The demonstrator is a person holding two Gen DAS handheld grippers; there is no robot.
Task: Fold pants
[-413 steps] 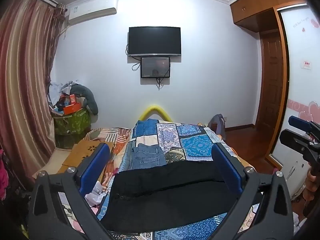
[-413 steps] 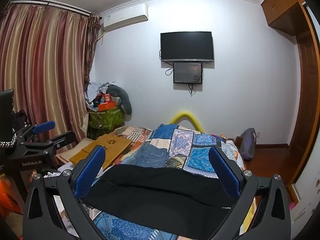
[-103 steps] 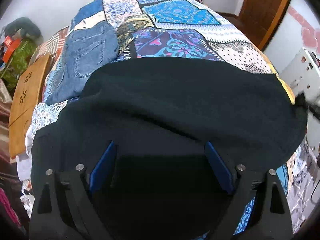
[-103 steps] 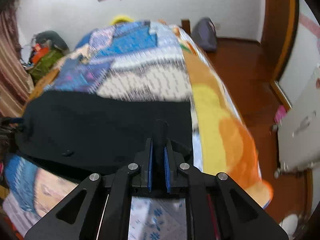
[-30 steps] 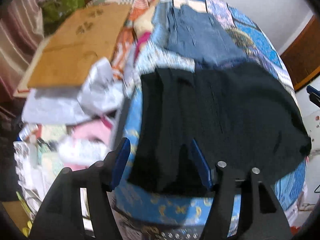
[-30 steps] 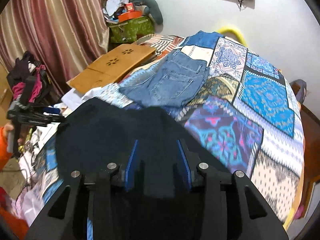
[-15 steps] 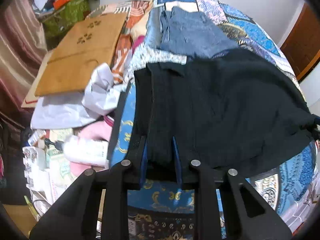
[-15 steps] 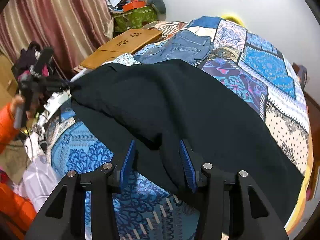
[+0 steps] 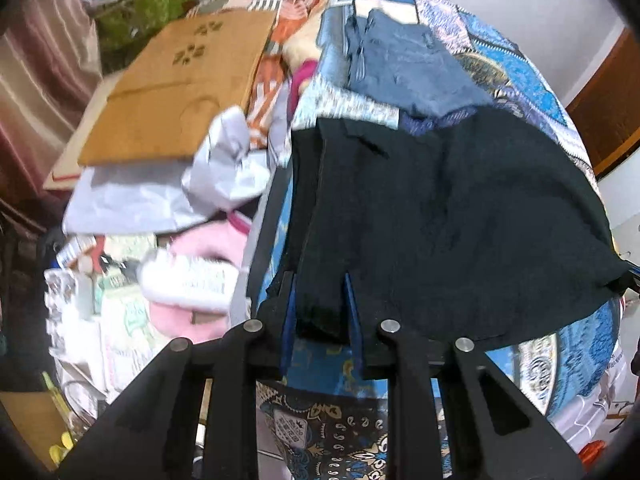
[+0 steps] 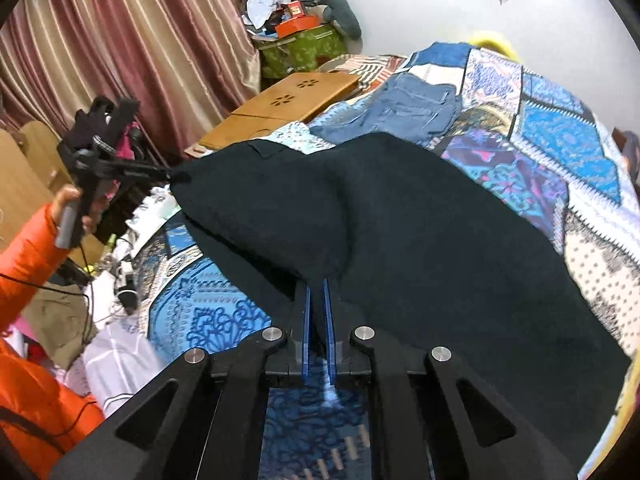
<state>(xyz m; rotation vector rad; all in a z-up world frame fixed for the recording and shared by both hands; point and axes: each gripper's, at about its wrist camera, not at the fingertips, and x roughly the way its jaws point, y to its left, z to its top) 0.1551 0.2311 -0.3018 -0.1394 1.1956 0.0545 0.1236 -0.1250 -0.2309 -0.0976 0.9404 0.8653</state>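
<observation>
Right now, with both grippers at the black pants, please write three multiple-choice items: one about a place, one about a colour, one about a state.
1. Where do the folded jeans lie?
A. On the patchwork bedspread, beyond the black pants
B. On the wooden board
C. On the floor

2. What colour is the person's sleeve?
A. Green
B. Orange
C. White

3. How are the right gripper's jaws?
A. Wide open above the cloth
B. Shut on nothing
C. Shut on the pants' edge

Answers: 1 A, denim rests on the patchwork; 2 B, it is bright orange; 3 C, black cloth runs between the pads.
</observation>
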